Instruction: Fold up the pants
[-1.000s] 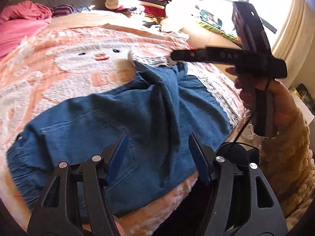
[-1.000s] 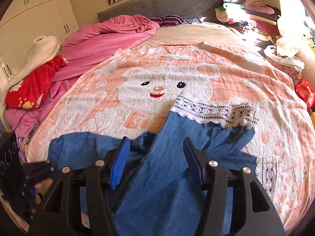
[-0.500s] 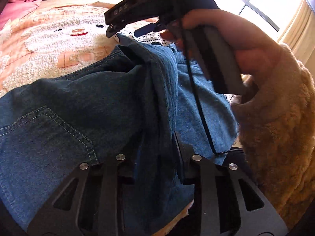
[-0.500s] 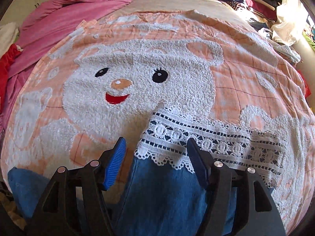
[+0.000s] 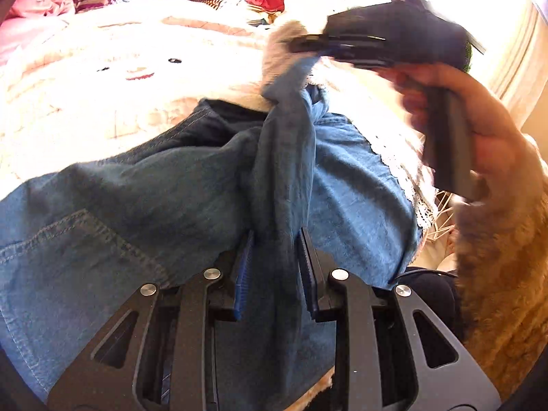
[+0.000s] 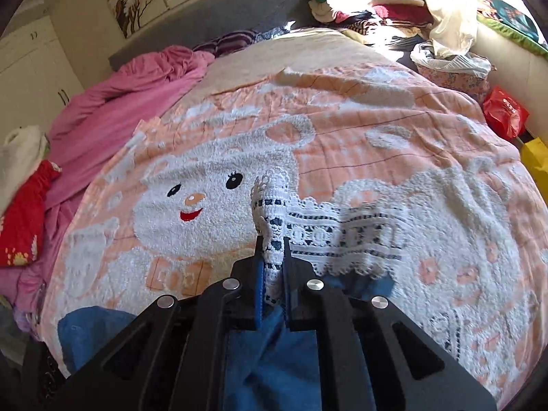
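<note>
Nearest us: left tool [image 5: 274,267], open a second ago, now pinches bunched denim fold of pants [image 5: 137,205]. Right tool [image 6: 273,274], open half a second ago over lace hem [image 6: 342,236], now clamps that hem, lifting it. Pants lie across bear blanket [image 6: 212,205] on bed. We judge both grips set, ready to carry leg over. Beyond: pink duvet [image 6: 137,85].

Pants [image 5: 144,185]: blue denim, white lace cuff [image 6: 274,212] with dark blue dashes. Blanket [image 6: 394,126]: peach-orange, white fluffy bear, red smile. Duvet [image 6: 130,89], upper left: pink. Bag [image 6: 505,113], right edge: red. Gripper pads [image 5: 242,274]: blue.
</note>
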`<state>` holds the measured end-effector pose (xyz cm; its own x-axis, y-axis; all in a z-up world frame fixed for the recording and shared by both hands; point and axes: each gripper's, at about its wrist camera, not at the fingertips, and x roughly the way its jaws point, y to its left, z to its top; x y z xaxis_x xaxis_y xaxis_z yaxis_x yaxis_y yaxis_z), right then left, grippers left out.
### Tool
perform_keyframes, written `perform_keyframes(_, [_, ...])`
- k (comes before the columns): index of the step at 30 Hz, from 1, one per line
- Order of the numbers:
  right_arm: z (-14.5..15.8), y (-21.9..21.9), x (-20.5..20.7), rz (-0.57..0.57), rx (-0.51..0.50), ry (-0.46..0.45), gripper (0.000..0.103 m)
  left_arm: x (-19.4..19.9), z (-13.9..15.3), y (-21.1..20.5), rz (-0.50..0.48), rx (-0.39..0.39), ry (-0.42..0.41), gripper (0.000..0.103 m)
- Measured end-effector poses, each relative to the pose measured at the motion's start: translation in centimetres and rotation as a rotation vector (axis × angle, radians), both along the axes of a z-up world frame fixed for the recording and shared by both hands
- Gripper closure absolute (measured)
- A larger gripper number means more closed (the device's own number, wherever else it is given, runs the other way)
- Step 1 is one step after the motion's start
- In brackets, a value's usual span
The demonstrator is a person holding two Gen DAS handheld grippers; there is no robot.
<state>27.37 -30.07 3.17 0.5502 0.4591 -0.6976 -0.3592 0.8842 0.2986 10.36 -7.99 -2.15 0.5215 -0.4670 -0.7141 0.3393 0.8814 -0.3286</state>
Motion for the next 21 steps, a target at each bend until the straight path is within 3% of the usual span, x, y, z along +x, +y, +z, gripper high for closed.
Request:
perform_keyframes(3, [1.2, -3.8, -2.2, -0.055, 0.048, -0.006, 0.096, 0.1, 0.4, -0.7, -0.008, 0.029, -0.035, 0.085])
perform_keyframes(4, [1.4, -4.9, -3.0, -0.073, 0.054, -0.007, 0.096, -0.1, 0.7, -0.9, -0.013, 0.041, -0.044, 0.094])
perform_keyframes(6, [1.7, -7.1, -4.6, -0.101, 0.085, -0.003, 0.096, 0.2, 0.8, -1.0, -0.020, 0.048, -0.055, 0.101])
perform_keyframes(13, [0.4, -12.5, -10.2, -0.179, 0.172, 0.037, 0.096, -0.9, 1.8, -1.5, -0.074, 0.074, -0.083, 0.101])
perform_keyframes(21, [-4.7, -14.8, -14.3, -0.215, 0.162, 0.158, 0.093, -2.5, 1.6, -2.0, -0.119, 0.135, -0.088, 0.101])
